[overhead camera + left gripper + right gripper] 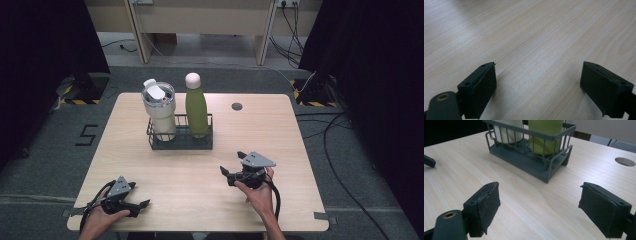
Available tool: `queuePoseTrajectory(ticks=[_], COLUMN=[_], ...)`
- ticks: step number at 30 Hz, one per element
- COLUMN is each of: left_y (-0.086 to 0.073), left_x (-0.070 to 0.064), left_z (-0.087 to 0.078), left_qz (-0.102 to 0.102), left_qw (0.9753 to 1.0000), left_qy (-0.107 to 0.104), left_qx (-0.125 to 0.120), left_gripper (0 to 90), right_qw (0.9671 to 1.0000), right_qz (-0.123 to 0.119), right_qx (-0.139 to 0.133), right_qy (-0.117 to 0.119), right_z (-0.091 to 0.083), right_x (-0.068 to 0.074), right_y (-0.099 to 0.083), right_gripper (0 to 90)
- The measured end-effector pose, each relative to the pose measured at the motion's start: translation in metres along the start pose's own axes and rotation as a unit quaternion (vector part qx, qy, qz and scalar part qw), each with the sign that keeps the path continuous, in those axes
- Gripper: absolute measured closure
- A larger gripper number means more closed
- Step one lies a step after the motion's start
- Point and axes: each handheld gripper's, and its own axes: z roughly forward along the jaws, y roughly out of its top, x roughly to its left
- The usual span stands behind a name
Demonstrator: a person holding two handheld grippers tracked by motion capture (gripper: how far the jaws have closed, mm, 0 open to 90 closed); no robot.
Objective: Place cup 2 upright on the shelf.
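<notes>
A dark wire basket [181, 141] stands on the wooden table [250, 130] and holds a cream tumbler [159, 112] with a clear lid and a green bottle [196, 111] with a pale cap, both upright. My right gripper [234, 163] is open near the table's front right, pointing toward the basket [549, 167] a short way off, with the bottle [544, 135] and tumbler [507, 131] inside. My left gripper [141, 196] is open at the front left over bare wood, nothing between its pads [482, 87].
A round cable hole [237, 106] sits in the table at the back right of the basket. Black curtains flank the table on both sides. Cables trail on the floor to the right, and wooden furniture legs stand behind.
</notes>
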Motion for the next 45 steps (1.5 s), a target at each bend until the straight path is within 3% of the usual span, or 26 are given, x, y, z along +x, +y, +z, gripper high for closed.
queuePoseTrajectory(ticks=[20, 45], left_y=[0.0, 0.0], left_x=[0.0, 0.0], left_z=[0.0, 0.0], left_qz=[0.0, 0.0], left_qw=[1.0, 1.0], left_qy=[0.0, 0.0], left_qx=[0.0, 0.0], left_gripper=[13.0, 13.0], right_qw=[0.9997, 0.9982], right_qz=[0.002, 0.036], right_qx=[0.02, 0.046], right_qy=[0.012, 0.012], right_z=[-0.013, -0.029], right_x=[0.005, 0.005], right_y=[-0.02, -0.054], right_gripper=[16.2, 15.8])
